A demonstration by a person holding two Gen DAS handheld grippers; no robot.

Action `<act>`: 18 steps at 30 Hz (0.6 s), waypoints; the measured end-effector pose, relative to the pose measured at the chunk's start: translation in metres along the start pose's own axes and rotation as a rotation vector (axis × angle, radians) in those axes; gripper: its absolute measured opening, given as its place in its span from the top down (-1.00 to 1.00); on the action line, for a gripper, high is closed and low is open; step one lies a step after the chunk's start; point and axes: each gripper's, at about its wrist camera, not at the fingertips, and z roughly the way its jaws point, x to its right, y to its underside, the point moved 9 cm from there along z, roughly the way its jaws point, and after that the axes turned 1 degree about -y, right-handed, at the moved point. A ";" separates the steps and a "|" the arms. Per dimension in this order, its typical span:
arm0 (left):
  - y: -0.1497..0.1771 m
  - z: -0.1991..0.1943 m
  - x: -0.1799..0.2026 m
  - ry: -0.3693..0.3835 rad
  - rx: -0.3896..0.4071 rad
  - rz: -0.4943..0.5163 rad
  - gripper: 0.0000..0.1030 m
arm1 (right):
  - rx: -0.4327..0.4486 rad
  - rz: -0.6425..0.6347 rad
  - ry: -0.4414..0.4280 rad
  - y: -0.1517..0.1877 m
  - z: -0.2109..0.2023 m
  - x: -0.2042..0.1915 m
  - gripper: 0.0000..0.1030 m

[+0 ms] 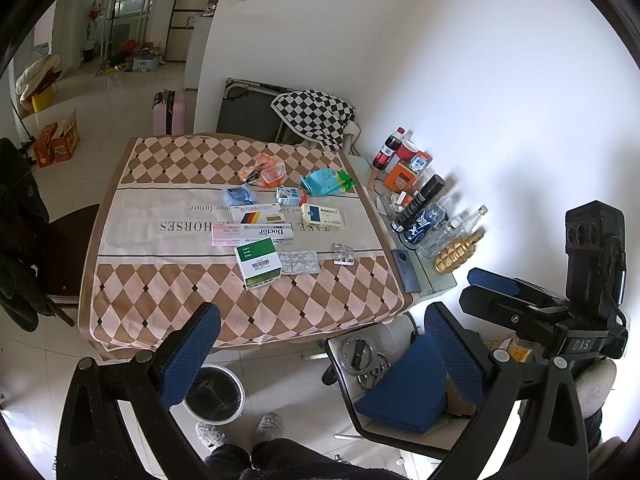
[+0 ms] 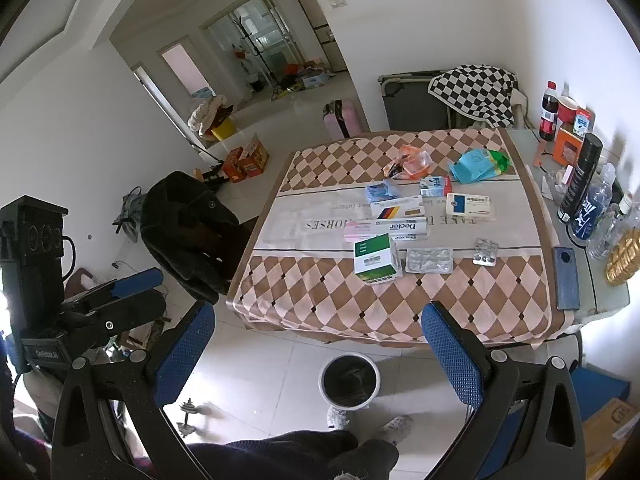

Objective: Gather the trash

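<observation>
On checkered tablecloth [image 1: 168, 300]: medicine boxes [image 1: 259, 264] | below: bin [image 2: 349, 380] | tiled floor [image 1: 116, 108]

Medicine boxes [image 1: 259, 266], blister packs [image 1: 299, 262] litter tablecloth [image 1: 168, 292].

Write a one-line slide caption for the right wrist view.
Open right hand-held gripper above the bin, facing medicine boxes and blister packs on a checked tablecloth.

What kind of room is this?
Most likely a home dining area: a table under a diamond-patterned tablecloth strewn with medicine boxes, a pink suitcase on the tiled floor, and a bin beside the table.
</observation>
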 end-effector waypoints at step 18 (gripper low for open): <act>0.001 -0.001 -0.003 0.003 0.001 -0.002 -1.00 | -0.004 0.005 -0.009 0.000 0.002 -0.003 -1.00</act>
